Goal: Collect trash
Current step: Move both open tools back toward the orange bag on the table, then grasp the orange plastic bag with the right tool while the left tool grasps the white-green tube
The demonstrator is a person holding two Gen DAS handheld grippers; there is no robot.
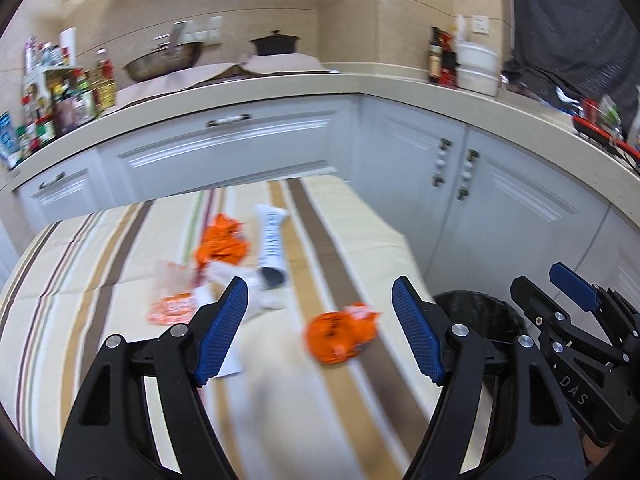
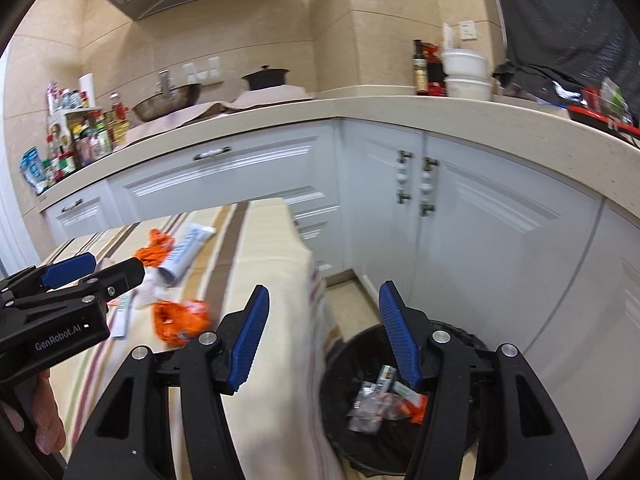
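While both views smear with blur, my left gripper (image 1: 320, 308) stands released over the striped surface (image 1: 100, 320), nothing between its blue pads. Just ahead of it, between the fingers, lies a crumpled orange wrapper (image 1: 340, 336). Farther ahead and to its left sits a heap: a second orange wrapper (image 1: 220, 242), a white tube (image 1: 272, 248) with print I cannot read, and pale plastic scraps (image 1: 172, 292) too blurred to name. My left finger covers part of a white slip of paper (image 1: 232, 360).

My right gripper (image 2: 324, 332) is also released and empty, hanging past the surface's edge. Below it and slightly to its right stands the black bin (image 2: 344, 360), its rim cut by my right finger. Inside, a clear crinkled wrapper (image 2: 366, 408) and bits of orange and white packaging show; the rest is hidden. A hand (image 2: 44, 420) shows at the lower left edge of the right wrist view, mostly cut off.
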